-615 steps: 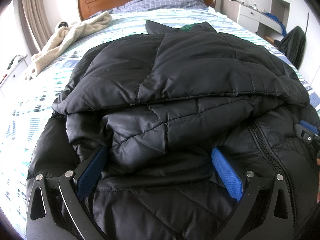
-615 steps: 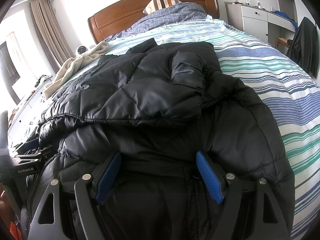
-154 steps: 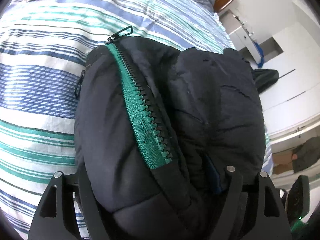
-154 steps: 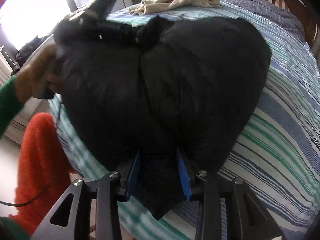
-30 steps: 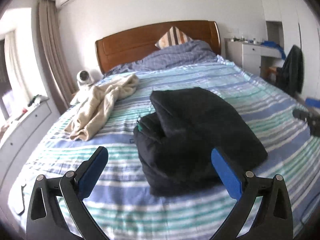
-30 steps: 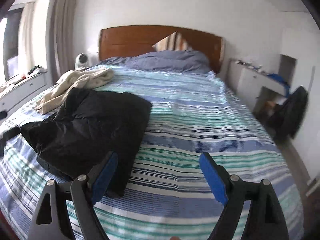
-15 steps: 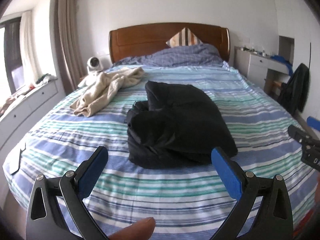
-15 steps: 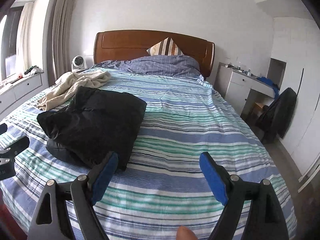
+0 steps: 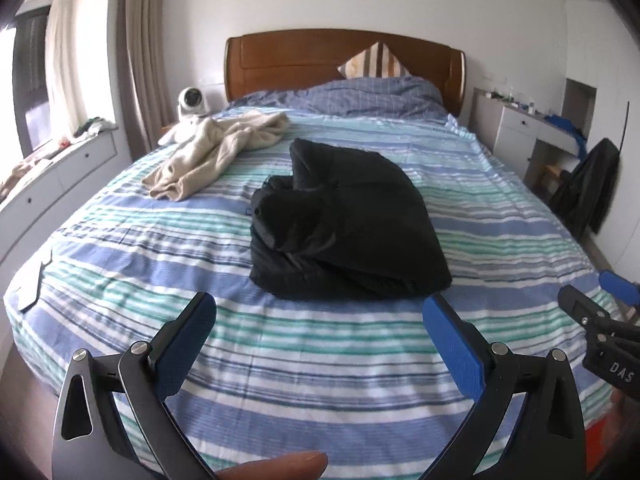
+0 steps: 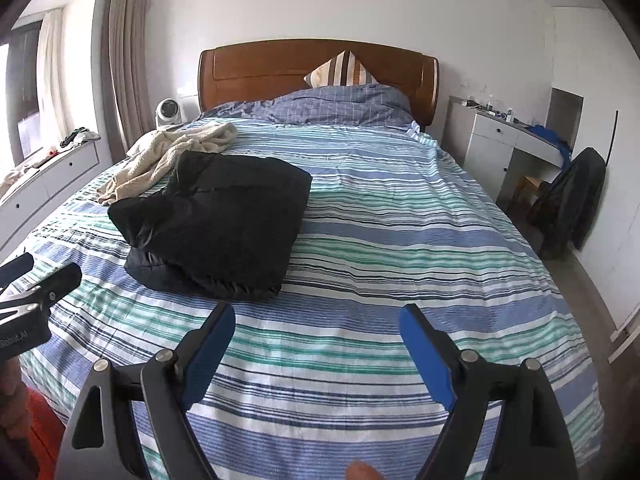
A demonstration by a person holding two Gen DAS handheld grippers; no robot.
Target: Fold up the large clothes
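Observation:
A black puffer jacket (image 9: 344,224) lies folded in a thick bundle in the middle of the striped bed (image 9: 320,360). It also shows left of centre in the right wrist view (image 10: 216,224). My left gripper (image 9: 318,308) is open and empty, held back over the foot of the bed, apart from the jacket. My right gripper (image 10: 316,316) is open and empty too, over the bed's near edge, right of the jacket. Each gripper shows at the edge of the other's view.
A beige garment (image 9: 212,148) lies crumpled at the bed's far left. Pillows and a wooden headboard (image 9: 304,60) are at the back. A white drawer unit (image 9: 52,184) runs along the left. A desk (image 10: 508,148) and a chair with a dark garment (image 10: 572,200) stand on the right.
Both grippers have pulled back a little further from the bed, so the folded jacket looks smaller and farther. The jacket has not moved.

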